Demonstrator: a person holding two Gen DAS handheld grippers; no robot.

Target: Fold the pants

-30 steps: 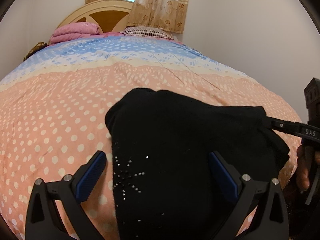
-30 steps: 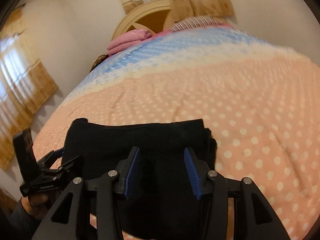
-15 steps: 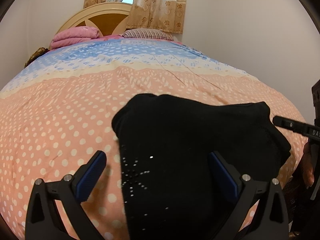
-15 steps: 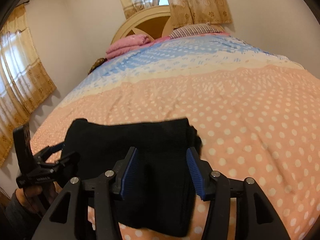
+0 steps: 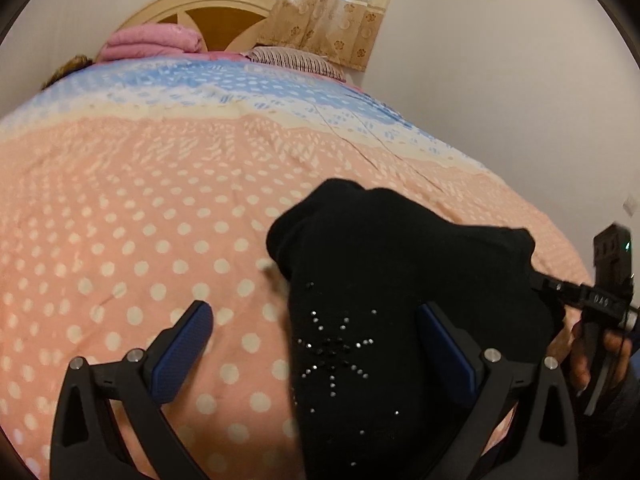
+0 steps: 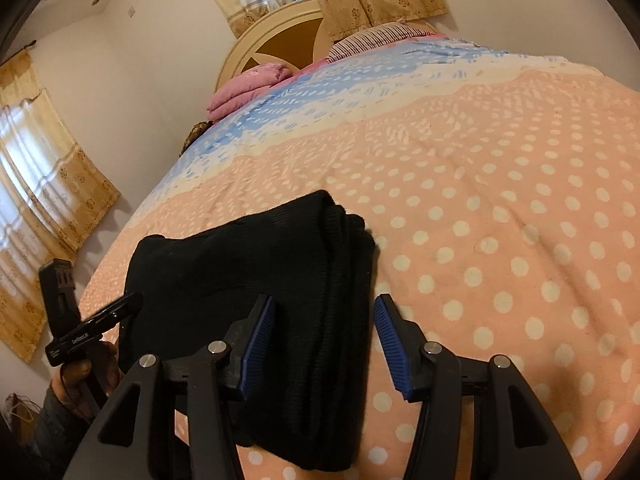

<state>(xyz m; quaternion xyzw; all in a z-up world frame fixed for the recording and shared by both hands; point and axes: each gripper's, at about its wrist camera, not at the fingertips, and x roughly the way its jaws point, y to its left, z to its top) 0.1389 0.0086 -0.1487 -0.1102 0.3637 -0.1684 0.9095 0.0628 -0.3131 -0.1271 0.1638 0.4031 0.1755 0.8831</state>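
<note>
Black pants lie folded into a compact stack on the pink polka-dot bedspread, with a rhinestone star pattern near the front. My left gripper is open and empty, hovering over the stack's left edge. My right gripper is open and empty, its jaws astride the stack's layered right edge. Each gripper shows at the side of the other's view: the right one and the left one.
The bed runs back to a blue band, a folded pink blanket, a striped pillow and a wooden headboard. Curtained windows stand at the left wall and behind the headboard. A white wall is at the right.
Both grippers have drawn back and tilted; the right gripper's jaws have opened wider. The folded pants lie still on the bed.
</note>
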